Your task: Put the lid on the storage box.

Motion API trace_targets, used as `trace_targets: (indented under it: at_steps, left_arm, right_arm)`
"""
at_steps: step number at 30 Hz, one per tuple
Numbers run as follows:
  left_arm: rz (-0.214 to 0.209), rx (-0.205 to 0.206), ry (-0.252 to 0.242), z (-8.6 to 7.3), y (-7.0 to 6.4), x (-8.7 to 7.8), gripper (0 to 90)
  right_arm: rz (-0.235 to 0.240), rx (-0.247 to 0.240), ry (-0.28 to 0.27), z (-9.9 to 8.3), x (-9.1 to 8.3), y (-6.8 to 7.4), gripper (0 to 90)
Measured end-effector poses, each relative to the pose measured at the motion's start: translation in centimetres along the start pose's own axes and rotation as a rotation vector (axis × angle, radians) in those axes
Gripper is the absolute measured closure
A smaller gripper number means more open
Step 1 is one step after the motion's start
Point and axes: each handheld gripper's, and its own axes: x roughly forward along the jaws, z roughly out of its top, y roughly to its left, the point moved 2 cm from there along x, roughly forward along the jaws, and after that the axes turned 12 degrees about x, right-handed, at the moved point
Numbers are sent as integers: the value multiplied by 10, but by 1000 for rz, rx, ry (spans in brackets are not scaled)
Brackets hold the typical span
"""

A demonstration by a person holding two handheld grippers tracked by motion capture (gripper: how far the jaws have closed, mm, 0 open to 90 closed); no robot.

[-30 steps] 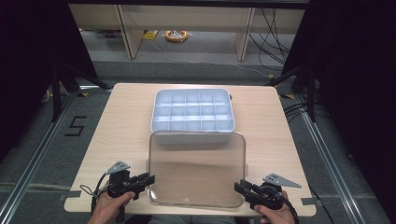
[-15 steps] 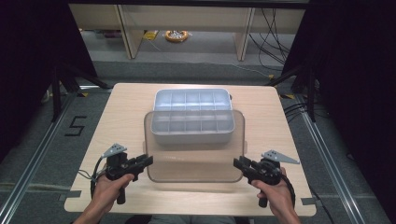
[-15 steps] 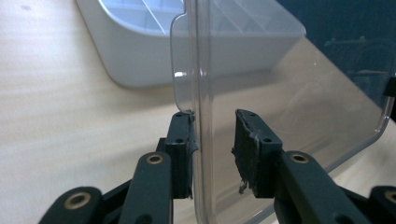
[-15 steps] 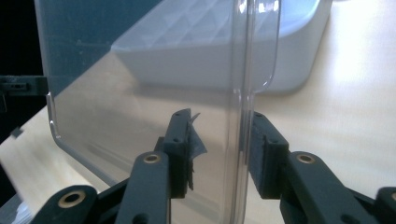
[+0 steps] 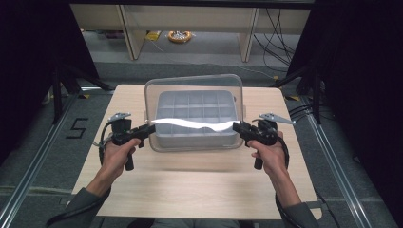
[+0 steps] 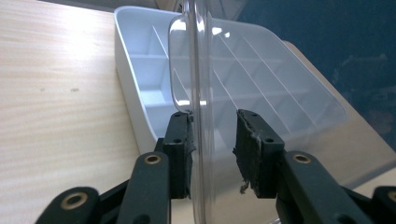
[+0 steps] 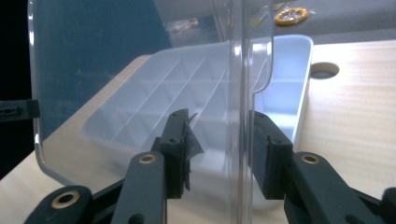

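Counter (image 5: 199, 185) carries the grey divided box (image 5: 197, 118), open and empty. Clear lid (image 5: 192, 90) stands almost upright above it, not yet laid down. Left gripper (image 5: 148, 129) and right gripper (image 5: 239, 128) straddle its side edges with slack; whether they clench, I cannot tell.

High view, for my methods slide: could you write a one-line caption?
Left gripper and right gripper hold a clear lid upright over a compartment tray.
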Motion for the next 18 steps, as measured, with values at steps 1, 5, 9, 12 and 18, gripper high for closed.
trace_targets:
  at_steps: [1, 5, 9, 12, 18]
  left_arm:
    - [0, 0, 0, 0, 0, 0, 653]
    - [23, -28, -3, 13, 7, 14, 648]
    - [53, -51, 9, 23, 13, 30, 646]
    - [66, -63, 21, 27, 16, 40, 640]
    - [83, -75, 41, 32, 21, 52, 625]
  right_arm:
    - [-5, 4, 0, 4, 4, -1, 621]
    - [-21, 65, 8, 18, 22, -6, 612]
    - [-33, 104, 14, 26, 34, -9, 608]
    - [-41, 64, 1, 31, 42, -16, 607]
    - [-68, 131, 15, 35, 53, -17, 601]
